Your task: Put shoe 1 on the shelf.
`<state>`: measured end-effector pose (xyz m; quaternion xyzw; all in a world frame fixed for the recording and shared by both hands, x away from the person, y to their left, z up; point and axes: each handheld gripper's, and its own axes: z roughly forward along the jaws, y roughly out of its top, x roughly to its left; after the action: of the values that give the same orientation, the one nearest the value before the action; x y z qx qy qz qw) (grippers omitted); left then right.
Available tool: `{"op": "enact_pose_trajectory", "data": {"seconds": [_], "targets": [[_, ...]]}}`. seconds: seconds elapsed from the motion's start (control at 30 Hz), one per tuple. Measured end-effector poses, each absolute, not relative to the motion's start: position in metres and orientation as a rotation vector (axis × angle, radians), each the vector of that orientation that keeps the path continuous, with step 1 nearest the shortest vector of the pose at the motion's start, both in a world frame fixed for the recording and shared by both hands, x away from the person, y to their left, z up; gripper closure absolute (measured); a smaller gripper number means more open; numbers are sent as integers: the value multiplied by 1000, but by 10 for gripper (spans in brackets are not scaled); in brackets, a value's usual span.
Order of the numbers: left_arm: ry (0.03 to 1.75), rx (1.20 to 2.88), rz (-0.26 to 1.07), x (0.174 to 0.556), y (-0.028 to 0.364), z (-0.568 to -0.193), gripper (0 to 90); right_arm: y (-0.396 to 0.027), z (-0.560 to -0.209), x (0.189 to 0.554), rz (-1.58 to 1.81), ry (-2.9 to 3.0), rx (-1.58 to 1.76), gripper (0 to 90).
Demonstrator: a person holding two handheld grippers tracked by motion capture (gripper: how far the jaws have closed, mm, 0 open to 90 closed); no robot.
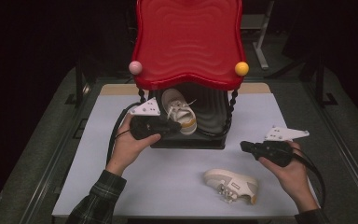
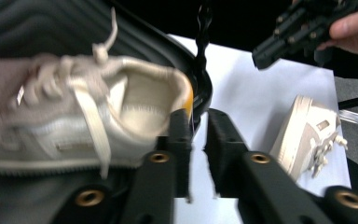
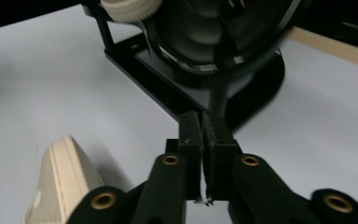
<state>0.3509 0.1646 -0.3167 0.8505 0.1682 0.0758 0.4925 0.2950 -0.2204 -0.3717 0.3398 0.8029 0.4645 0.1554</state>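
Note:
A beige sneaker (image 1: 179,109) (image 2: 74,116) rests on the black ribbed shelf (image 1: 213,112) under a wavy red top (image 1: 189,37). My left gripper (image 1: 179,127) (image 2: 198,116) is at that shoe's heel, its jaws nearly together beside the heel collar with nothing between them. A second beige sneaker (image 1: 230,185) (image 2: 303,135) (image 3: 60,177) lies on its side on the white mat. My right gripper (image 1: 242,145) (image 3: 201,116) (image 2: 257,57) hovers above the mat to the right of the stand. It is shut and empty, pointing at the stand's black base (image 3: 205,88).
The stand has twisted black posts, a pink ball (image 1: 135,67) at the left corner and a yellow ball (image 1: 242,68) at the right. The white mat (image 1: 168,168) covers the table in front. Dark floor and metal frames surround the table.

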Motion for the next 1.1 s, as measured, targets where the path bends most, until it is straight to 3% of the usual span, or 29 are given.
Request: {"op": "enact_pose_trajectory", "data": {"seconds": [0.07, 0.57, 1.1], "targets": [[425, 2078, 202, 348, 166, -319, 900, -210, -368, 301, 1341, 2311, 938, 887], [612, 2075, 324, 351, 166, -340, 900, -140, -352, 338, 1379, 2374, 782, 898], [655, 2023, 378, 359, 166, -339, 900, -111, -351, 363, 1409, 2387, 750, 899]]}}
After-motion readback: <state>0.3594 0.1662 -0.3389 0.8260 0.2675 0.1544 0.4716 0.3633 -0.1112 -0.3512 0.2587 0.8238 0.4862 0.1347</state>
